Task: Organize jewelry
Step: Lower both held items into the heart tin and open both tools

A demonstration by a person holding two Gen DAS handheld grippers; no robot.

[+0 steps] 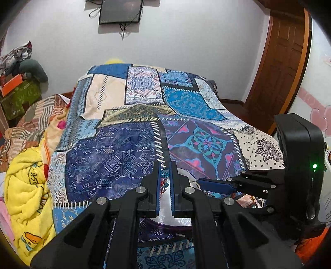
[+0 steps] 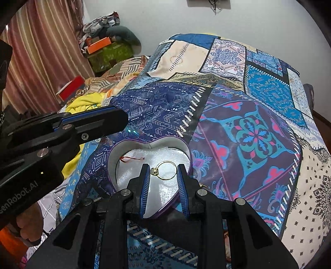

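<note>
A heart-shaped tin with a purple rim and white foam lining lies open on the patchwork bedspread. In the right wrist view my right gripper hangs just over the tin, shut on a gold ring that spans its two pads. A red cord piece lies on the foam at the back. My left gripper is shut on a beaded piece of blue and red stones, also above the tin. From the right wrist it shows as a dark arm, the left gripper, at the tin's upper left.
A yellow blanket and striped bedding lie at the bed's left. Orange and green boxes are stacked by the wall near a striped curtain. A wooden door stands at the right, and a dark screen hangs on the wall.
</note>
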